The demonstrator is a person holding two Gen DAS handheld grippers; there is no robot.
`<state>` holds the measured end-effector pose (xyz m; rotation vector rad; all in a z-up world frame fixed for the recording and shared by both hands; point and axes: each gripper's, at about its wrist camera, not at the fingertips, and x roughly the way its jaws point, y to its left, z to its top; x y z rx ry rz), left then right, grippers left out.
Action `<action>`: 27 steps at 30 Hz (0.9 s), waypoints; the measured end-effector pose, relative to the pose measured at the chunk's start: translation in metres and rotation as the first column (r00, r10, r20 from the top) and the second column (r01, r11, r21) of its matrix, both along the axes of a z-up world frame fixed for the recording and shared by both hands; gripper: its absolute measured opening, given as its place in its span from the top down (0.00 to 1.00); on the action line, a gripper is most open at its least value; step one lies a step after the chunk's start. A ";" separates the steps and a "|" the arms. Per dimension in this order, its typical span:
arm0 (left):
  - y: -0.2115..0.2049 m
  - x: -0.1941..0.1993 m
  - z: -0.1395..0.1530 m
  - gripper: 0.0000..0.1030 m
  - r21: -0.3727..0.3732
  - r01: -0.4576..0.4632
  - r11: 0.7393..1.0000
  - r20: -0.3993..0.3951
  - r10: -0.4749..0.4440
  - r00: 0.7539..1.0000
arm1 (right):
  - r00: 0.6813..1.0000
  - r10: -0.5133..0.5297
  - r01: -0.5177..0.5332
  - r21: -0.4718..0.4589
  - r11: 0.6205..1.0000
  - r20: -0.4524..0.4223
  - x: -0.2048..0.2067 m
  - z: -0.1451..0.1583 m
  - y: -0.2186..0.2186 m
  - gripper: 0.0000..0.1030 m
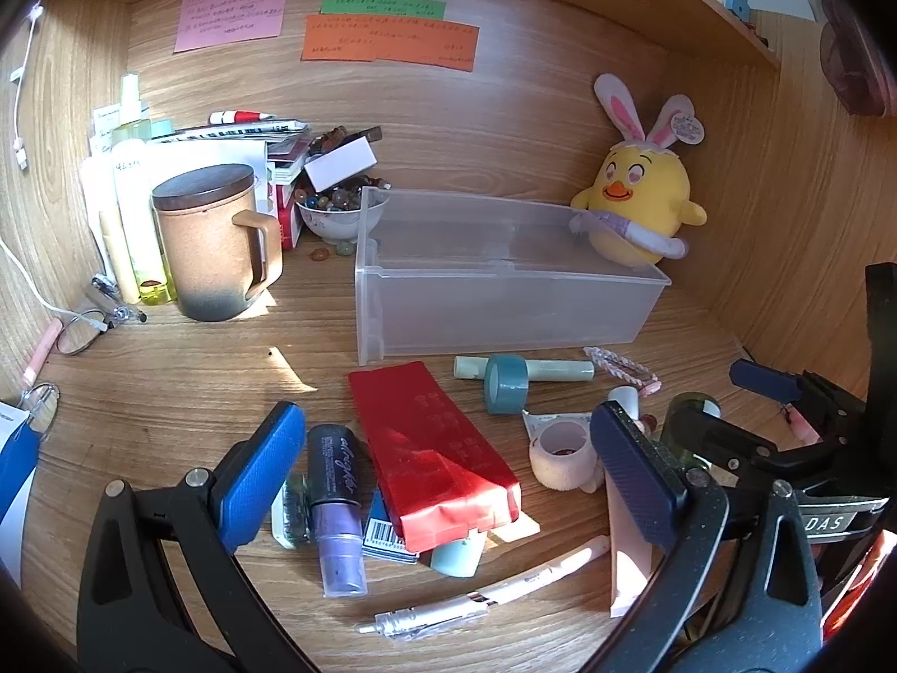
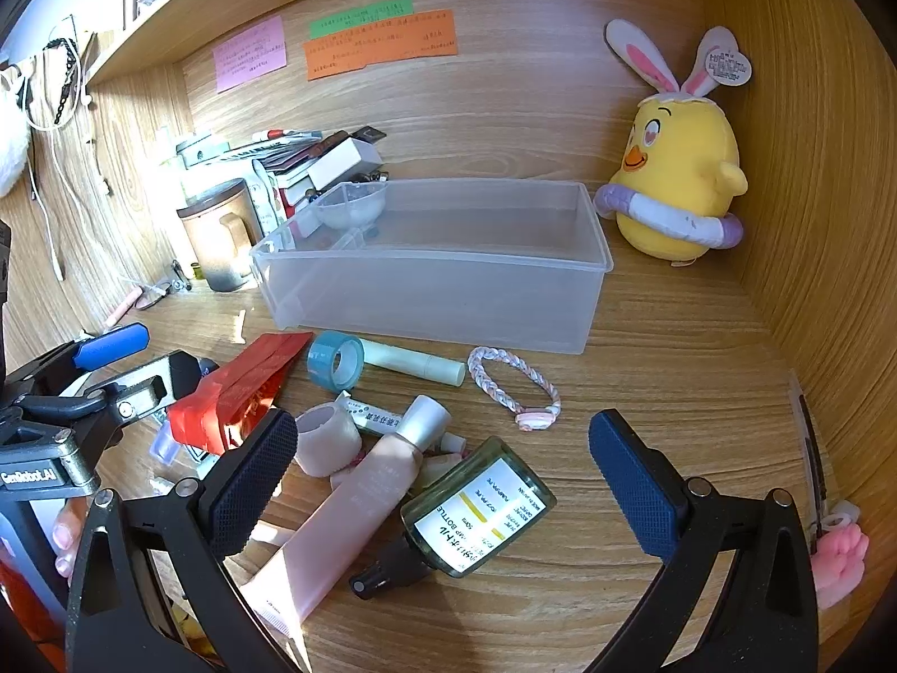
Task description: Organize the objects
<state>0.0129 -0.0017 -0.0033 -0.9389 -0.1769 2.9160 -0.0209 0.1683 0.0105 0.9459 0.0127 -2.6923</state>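
Left wrist view: a wooden table (image 1: 168, 381) carries a lidded mug (image 1: 216, 244) at the left, an empty clear bin (image 1: 504, 280) in the middle and a yellow plush chick (image 1: 639, 196) at the right.
Clutter: loose things lie on the table in front of the bin, none inside it yet.
Left gripper (image 1: 448, 476): fingers wide apart and empty, low over the table, straddling a purple-capped tube (image 1: 336, 499) and a red foil pouch (image 1: 437, 448).
Left-side items: a white pen (image 1: 488, 594) lies nearest the camera; a blue tape roll (image 1: 506, 383) and a pale green stick (image 1: 560, 370) lie just in front of the bin.
Right gripper (image 2: 443, 482): fingers also apart and empty, tilted down over a pink tube (image 2: 347, 516) and a green spray bottle (image 2: 476, 510) that touch each other.
Right-side items: a braided bracelet (image 2: 513, 387) lies apart, near the bin's front wall.
Step in hand: judged as the start of sorting, each gripper choosing a first item.
Next move: likely closing on one item, lifting it clear of its neighbours and carrying it forward over the bin's rim.
Risk: overlapped items may drag along.
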 end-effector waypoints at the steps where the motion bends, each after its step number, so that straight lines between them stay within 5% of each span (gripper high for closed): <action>1: -0.001 0.000 0.000 0.00 0.000 -0.001 1.000 0.001 0.001 1.000 | 1.000 0.001 -0.001 -0.001 1.000 0.002 0.000 0.000 0.001 0.00; 13: -0.047 0.001 -0.014 0.00 -0.026 -0.083 0.996 0.067 0.085 0.994 | 0.998 -0.053 0.053 0.007 0.999 0.045 0.003 -0.015 0.013 0.00; 19: -0.068 0.001 -0.026 0.19 -0.016 -0.101 0.995 0.138 0.102 0.985 | 0.992 -0.099 0.101 -0.025 0.995 0.078 0.002 -0.022 0.027 0.01; 27: -0.079 0.010 -0.034 0.36 -0.057 -0.114 0.992 0.178 0.122 0.976 | 0.987 -0.087 0.098 -0.081 0.992 0.132 -0.003 -0.029 0.032 0.22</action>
